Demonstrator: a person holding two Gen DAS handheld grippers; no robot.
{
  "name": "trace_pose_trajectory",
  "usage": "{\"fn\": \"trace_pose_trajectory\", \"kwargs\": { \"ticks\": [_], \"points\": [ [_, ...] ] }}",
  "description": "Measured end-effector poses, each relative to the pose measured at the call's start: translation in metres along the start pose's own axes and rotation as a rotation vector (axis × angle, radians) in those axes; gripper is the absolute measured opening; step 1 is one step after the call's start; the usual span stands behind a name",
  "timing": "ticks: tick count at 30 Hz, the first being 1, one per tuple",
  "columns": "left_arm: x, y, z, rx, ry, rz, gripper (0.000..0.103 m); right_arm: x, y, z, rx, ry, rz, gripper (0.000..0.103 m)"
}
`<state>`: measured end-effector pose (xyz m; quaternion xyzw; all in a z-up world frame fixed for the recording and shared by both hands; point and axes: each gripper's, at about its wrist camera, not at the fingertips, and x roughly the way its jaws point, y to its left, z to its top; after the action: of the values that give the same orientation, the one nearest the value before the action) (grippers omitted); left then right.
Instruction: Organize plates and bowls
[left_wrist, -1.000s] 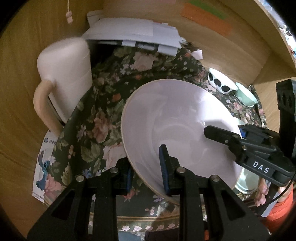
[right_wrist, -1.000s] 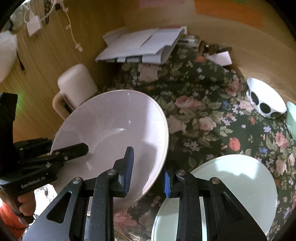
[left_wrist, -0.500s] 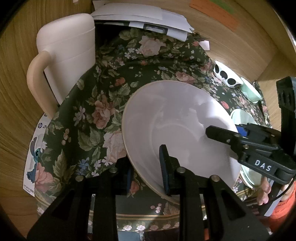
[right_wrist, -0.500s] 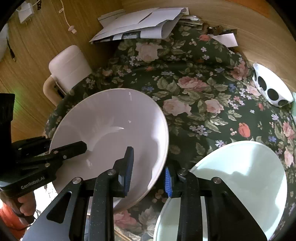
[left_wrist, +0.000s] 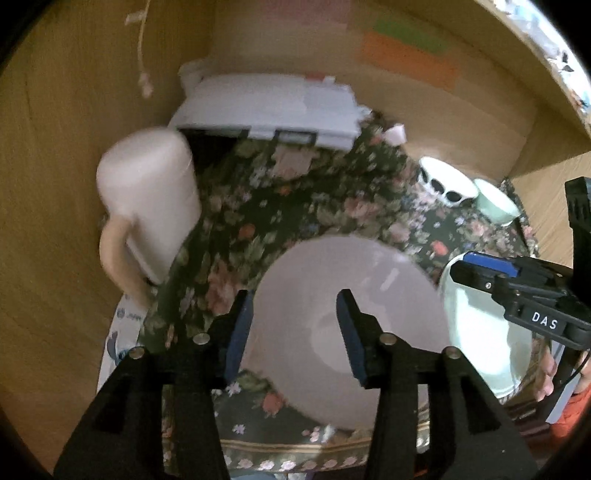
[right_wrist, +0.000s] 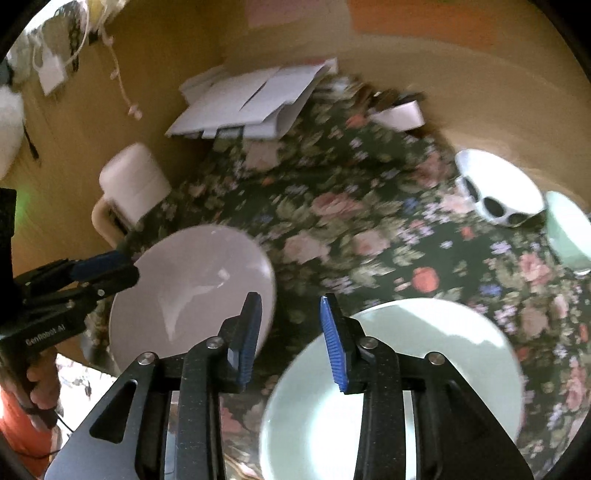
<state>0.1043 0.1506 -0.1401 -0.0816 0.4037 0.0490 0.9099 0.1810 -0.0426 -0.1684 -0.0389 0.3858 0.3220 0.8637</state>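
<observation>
**Both jaws open, white plate lying free on cloth**

Floral cloth (right_wrist: 369, 229) covers the worktop, wood walls behind. White plate (left_wrist: 351, 325) lies on the cloth at 6 o'clock in the left wrist view; pale green plate (right_wrist: 399, 373) just beside it, edges possibly overlapping (blurred). Left gripper (left_wrist: 295, 325): jaws wide apart, straddling the white plate's near-left rim, gripping nothing. Right gripper (right_wrist: 290, 328): jaws apart, empty, over the gap between plates. Spotted bowl (right_wrist: 498, 192) and green bowl (right_wrist: 569, 232) at 2 o'clock. Cream mug (left_wrist: 147, 199) at 10 o'clock.
</observation>
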Motion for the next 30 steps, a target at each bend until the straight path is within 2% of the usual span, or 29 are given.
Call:
{"fn": "trace_pose_trajectory", "kwargs": {
  "ticks": [4, 7, 14, 22, 30],
  "points": [
    [-0.013, -0.023, 0.018, 0.051, -0.063, -0.021, 0.06, -0.023, -0.021, 0.009, 0.02, -0.059, -0.053, 0.046],
    [-0.016, -0.044, 0.034, 0.08, -0.089, -0.041, 0.07, -0.037, -0.04, 0.016, 0.041, -0.09, -0.08, 0.052],
    [0.001, -0.081, 0.072, 0.088, -0.083, -0.068, 0.071, -0.053, -0.095, 0.034, 0.101, -0.137, -0.186, 0.057],
    [0.035, -0.116, 0.108, 0.107, -0.078, -0.066, 0.071, -0.029, -0.166, 0.051, 0.221, -0.104, -0.232, 0.057],
    [0.081, -0.141, 0.135, 0.127, -0.027, -0.074, 0.071, 0.009, -0.204, 0.061, 0.259, -0.057, -0.265, 0.057]
  ]
}}
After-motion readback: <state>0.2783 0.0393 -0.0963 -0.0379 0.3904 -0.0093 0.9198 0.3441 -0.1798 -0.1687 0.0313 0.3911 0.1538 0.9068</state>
